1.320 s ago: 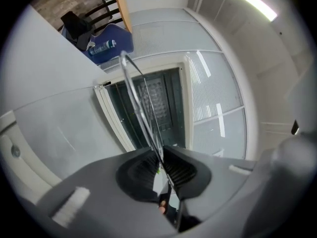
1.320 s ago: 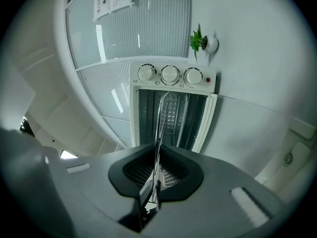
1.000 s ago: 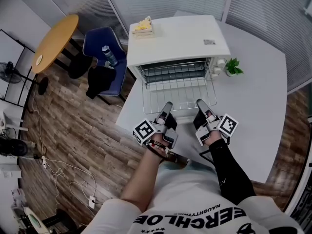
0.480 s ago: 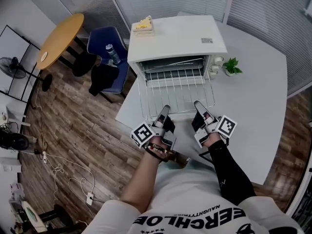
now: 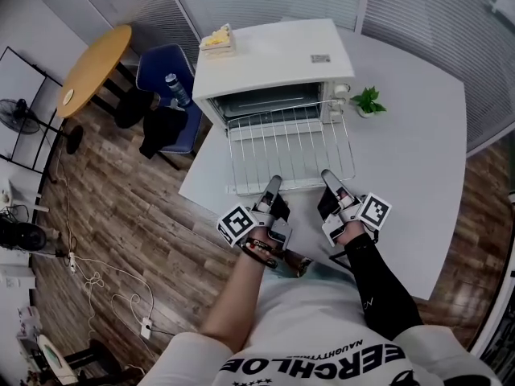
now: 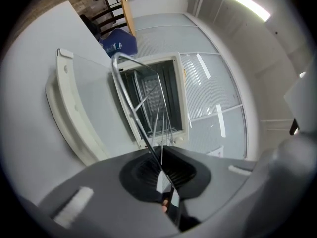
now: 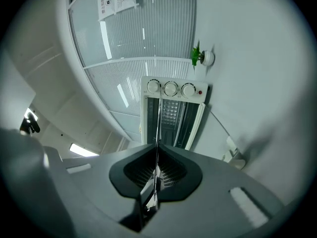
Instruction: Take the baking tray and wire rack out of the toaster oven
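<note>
Both tools are clamped on the front edge of the wire rack [image 5: 290,145], one at each near corner. The left tool [image 5: 274,183] has its jaws pinched tight on the front wire, which runs straight in between the pads in the left gripper view. The right tool [image 5: 326,175] has just been closing its jaws, and they now sit nipped on the same front wire, seen edge-on in the right gripper view. Both tools point level toward the toaster oven [image 5: 273,55], which stands white and boxy on the pale tabletop [image 5: 418,143] with its glass door [image 5: 235,185] dropped open and lying flat toward the person. The rack hangs most of the way out of the oven's mouth, stretched over the open door, and only its far edge is at the opening. I cannot make out the baking tray in the dark cavity behind it. Three knobs [image 7: 171,89] line the oven's front panel, and a small potted plant [image 5: 368,101] sits just beside that end. A yellow item [image 5: 216,39] rests on the oven's top at the far left corner. Off the tabletop's left side stands a blue chair [image 5: 153,67] with a bottle [image 5: 173,88] on its seat, and beyond it a round wooden table [image 5: 92,59].
</note>
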Motion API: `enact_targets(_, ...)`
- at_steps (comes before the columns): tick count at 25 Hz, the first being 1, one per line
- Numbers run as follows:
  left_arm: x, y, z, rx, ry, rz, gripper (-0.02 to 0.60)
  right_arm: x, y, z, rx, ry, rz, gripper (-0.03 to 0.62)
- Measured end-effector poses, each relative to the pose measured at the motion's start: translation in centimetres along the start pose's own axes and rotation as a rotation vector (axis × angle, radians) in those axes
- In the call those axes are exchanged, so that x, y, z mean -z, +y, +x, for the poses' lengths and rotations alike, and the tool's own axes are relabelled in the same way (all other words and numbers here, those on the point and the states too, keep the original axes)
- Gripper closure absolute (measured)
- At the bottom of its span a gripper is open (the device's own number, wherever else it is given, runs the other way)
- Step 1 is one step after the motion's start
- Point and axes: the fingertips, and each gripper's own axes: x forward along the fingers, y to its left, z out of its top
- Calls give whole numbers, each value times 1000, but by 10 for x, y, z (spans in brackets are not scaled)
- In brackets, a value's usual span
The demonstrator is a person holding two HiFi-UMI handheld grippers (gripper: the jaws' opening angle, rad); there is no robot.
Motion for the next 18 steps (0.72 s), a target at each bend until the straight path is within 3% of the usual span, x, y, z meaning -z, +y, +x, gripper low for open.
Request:
enact_targets(10, 59, -20, 38, 43, 118, 4, 526, -50, -4, -56, 20, -136, -16, 585)
enact_targets(18, 114, -36, 69, 86, 269, 19, 526, -86, -6, -112, 63, -288, -33, 585)
